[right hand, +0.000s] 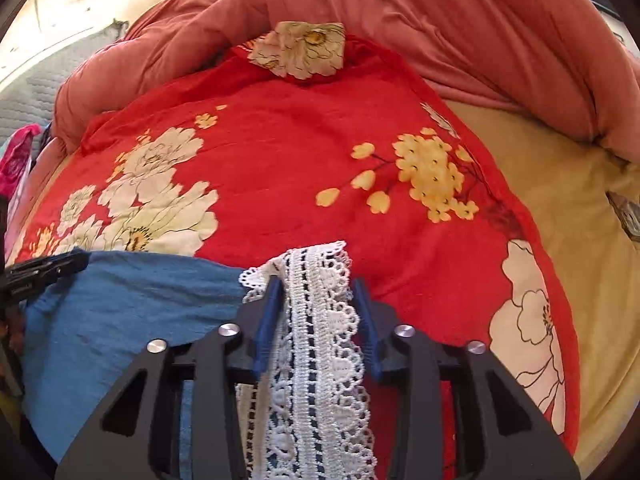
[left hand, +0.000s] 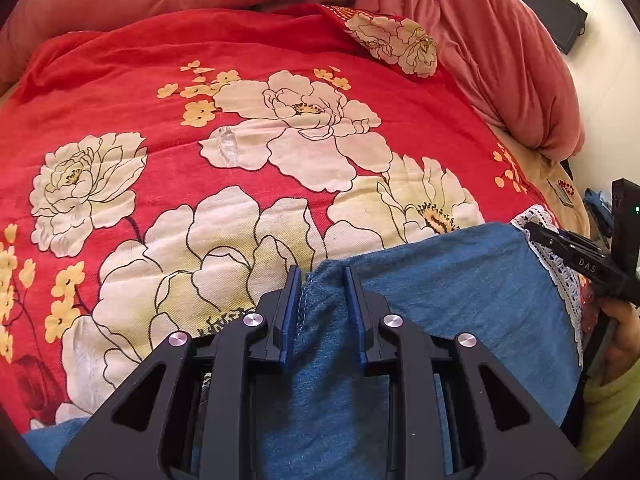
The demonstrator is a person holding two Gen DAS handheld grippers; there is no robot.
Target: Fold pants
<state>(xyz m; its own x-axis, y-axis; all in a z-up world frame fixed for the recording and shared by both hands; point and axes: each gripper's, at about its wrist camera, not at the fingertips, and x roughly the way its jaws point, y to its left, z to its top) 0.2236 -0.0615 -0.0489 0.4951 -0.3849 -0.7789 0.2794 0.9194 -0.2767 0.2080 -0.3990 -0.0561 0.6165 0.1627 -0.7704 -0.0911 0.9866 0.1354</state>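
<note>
- The pants (left hand: 440, 280) are blue denim-like cloth with a white lace trim (right hand: 316, 320) along one edge. They lie on the near part of the bed, on top of a red floral blanket (left hand: 248, 52).
- In the left wrist view, a stitched seam edge of the pants runs up between the two blue pads of the left hand-held gripper (left hand: 322, 304).
- The left hand-held gripper stands slightly spread. The cloth lies in the gap between its pads, but they do not visibly press on it.
- In the right wrist view, the lace trim passes between the pads of the right hand-held gripper (right hand: 316, 312) and hangs down toward the camera.
- The right hand-held gripper is partly spread. The lace strip fills most of the gap; whether the pads clamp it cannot be told.
- The two hand-held grippers sit at opposite ends of the same near edge of the pants; each one shows at the side of the other's view.
- A hand (left hand: 620, 332) holds the right hand-held gripper at the right border of the left wrist view.
- A pink quilt (left hand: 480, 40) is bunched along the far and right sides of the bed.
- A yellow sheet (right hand: 560, 184) is exposed to the right of the red floral blanket.
</note>
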